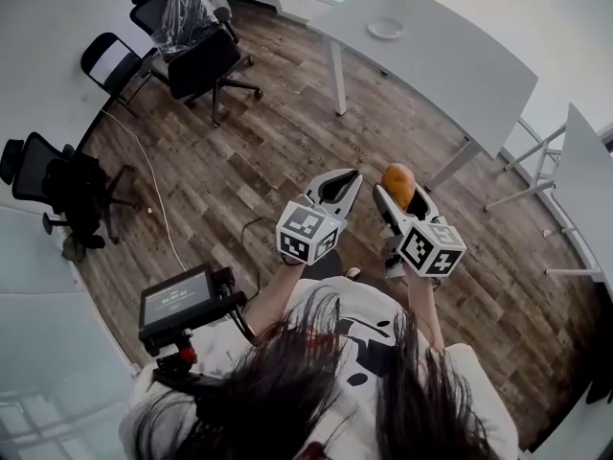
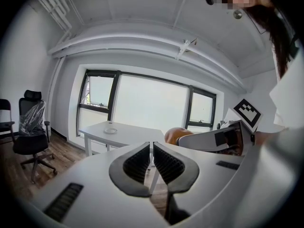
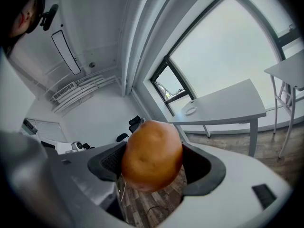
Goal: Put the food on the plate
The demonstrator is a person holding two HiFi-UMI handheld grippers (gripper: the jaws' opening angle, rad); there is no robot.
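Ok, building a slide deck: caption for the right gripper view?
Right gripper clamps a round orange-brown food item, white plate sitting on the distant white table.

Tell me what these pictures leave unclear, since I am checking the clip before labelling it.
Small round white plate on the white table: too small in all views to tell whether it is empty.
Round orange-brown food item: sides covered by the pads of the right gripper; its kind is unclear.
Black device's screen, head view: print too small to read.
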